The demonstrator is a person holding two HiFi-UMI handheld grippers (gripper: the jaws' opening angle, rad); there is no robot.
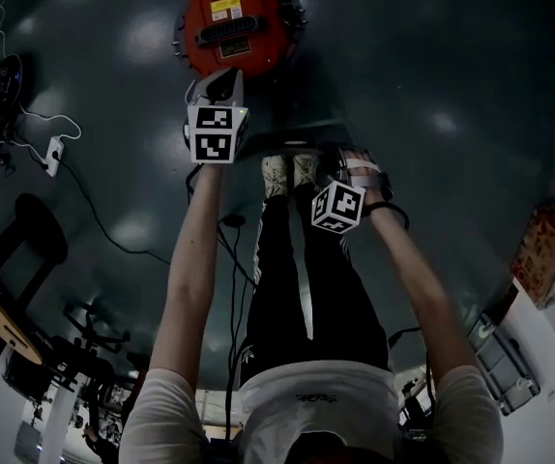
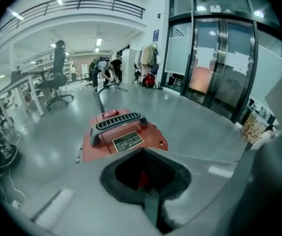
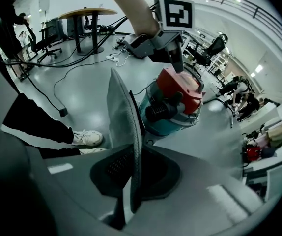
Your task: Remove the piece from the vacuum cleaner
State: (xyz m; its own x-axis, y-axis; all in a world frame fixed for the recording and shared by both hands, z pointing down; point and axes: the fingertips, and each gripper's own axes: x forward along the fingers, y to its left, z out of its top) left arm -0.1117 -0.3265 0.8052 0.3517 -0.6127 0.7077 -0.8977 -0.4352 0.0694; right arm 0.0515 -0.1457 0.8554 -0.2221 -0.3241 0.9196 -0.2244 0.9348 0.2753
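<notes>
The vacuum cleaner point(image 1: 234, 22) stands on the floor ahead of my feet, with a red lid, a black handle point(image 2: 119, 122) and a teal drum point(image 3: 163, 117). My left gripper point(image 1: 218, 85) hangs just over the near edge of the lid; in the left gripper view the left gripper point(image 2: 148, 181) has its jaws together with nothing held. My right gripper point(image 1: 340, 187) is lower and to the right, away from the vacuum. In the right gripper view the right gripper point(image 3: 133, 181) is shut on a thin grey flat piece point(image 3: 124, 122), which stands edge-on between the jaws.
White shoes point(image 1: 290, 174) stand just behind the vacuum. A black cable point(image 1: 113, 230) and a power strip point(image 1: 53, 155) lie on the floor at left. A cardboard box point(image 1: 546, 254) sits at right. Desks, office chairs point(image 2: 57, 77), distant people point(image 2: 104, 70) and glass doors point(image 2: 219, 58) surround the spot.
</notes>
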